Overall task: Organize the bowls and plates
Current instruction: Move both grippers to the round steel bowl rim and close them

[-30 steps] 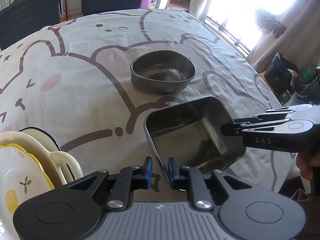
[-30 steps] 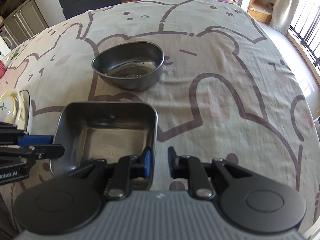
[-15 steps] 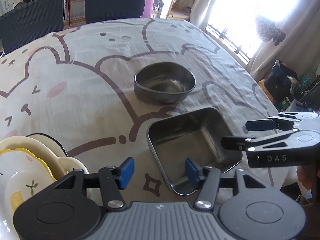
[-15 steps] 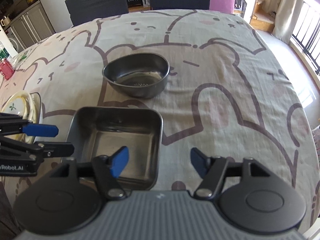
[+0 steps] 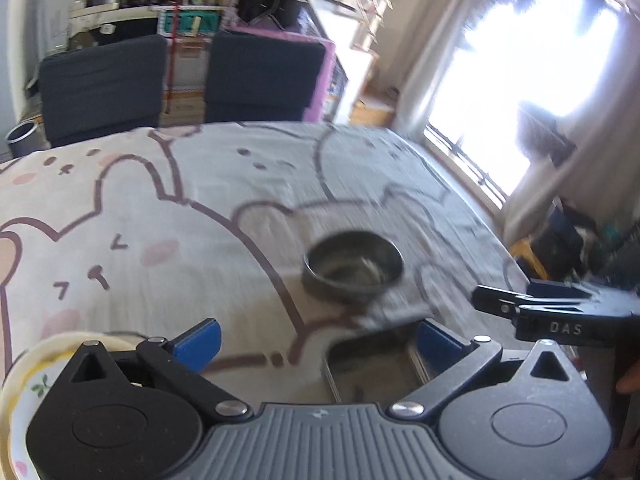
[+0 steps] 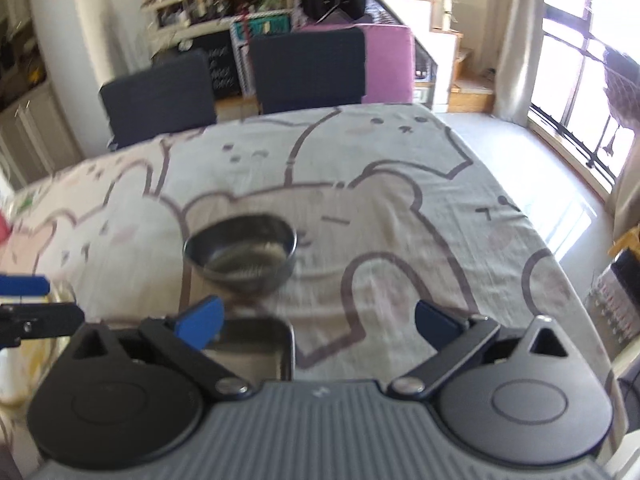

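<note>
A round steel bowl (image 5: 353, 266) sits on the table's bear-print cloth; it also shows in the right wrist view (image 6: 241, 259). A square steel tray (image 5: 372, 368) lies nearer, mostly hidden under my grippers; its far edge shows in the right wrist view (image 6: 256, 346). My left gripper (image 5: 318, 340) is open wide and empty above the tray's near side. My right gripper (image 6: 318, 324) is open wide and empty, and appears from the side in the left wrist view (image 5: 548, 312). Cream plates (image 5: 28, 376) are stacked at the lower left.
Two dark chairs (image 6: 236, 80) stand at the table's far edge, with a pink seat (image 6: 390, 60) behind them. A bright window (image 5: 540, 64) and curtains are on the right. Bags and clutter (image 5: 576, 240) sit by the table's right edge.
Both grippers let go of the square tray, opened wide and lifted back and up. The tray now lies low under them and the view is blurred by motion.
</note>
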A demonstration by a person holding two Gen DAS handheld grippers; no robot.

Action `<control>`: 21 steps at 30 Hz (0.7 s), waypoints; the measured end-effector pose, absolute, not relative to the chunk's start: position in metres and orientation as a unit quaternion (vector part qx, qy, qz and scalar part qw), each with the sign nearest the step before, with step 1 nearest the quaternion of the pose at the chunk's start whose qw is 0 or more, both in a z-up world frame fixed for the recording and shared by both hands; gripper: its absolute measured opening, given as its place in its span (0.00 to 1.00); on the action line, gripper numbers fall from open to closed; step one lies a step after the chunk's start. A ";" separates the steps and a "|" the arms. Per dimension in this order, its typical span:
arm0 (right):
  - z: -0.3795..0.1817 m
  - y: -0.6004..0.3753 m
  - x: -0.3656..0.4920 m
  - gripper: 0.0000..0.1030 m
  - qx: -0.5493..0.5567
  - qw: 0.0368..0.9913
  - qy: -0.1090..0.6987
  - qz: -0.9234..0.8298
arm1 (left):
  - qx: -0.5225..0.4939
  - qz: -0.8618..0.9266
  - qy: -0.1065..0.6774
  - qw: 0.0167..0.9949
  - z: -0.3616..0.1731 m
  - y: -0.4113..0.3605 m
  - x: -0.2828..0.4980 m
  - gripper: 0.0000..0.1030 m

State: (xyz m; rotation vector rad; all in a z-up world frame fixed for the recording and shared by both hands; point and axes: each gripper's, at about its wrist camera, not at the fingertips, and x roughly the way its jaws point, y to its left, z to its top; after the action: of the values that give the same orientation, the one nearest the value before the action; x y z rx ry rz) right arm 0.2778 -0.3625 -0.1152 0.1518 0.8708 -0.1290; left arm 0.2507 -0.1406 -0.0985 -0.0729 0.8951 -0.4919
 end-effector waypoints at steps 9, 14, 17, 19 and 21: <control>-0.127 -0.372 0.333 0.99 0.102 0.899 0.417 -0.087 | -0.090 -0.190 0.442 0.872 -0.124 -0.141 0.313 0.90; -0.149 -0.379 0.367 0.62 0.147 0.871 0.461 -0.080 | -0.124 -0.198 0.474 0.849 -0.148 -0.151 0.338 0.60; -0.160 -0.381 0.379 0.55 0.183 0.861 0.469 -0.070 | -0.124 -0.209 0.482 0.842 -0.159 -0.161 0.347 0.50; -0.166 -0.377 0.385 0.50 0.185 0.860 0.472 -0.062 | -0.126 -0.212 0.491 0.836 -0.166 -0.166 0.353 0.41; -0.170 -0.374 0.393 0.43 0.178 0.858 0.479 -0.061 | -0.127 -0.215 0.499 0.830 -0.172 -0.171 0.356 0.37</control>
State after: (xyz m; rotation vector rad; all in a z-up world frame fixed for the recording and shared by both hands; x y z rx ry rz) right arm 0.3926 -0.3745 -0.1704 0.3735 1.0061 -0.1282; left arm 0.3561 -0.1707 -0.1719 -0.2688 1.0580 -0.4563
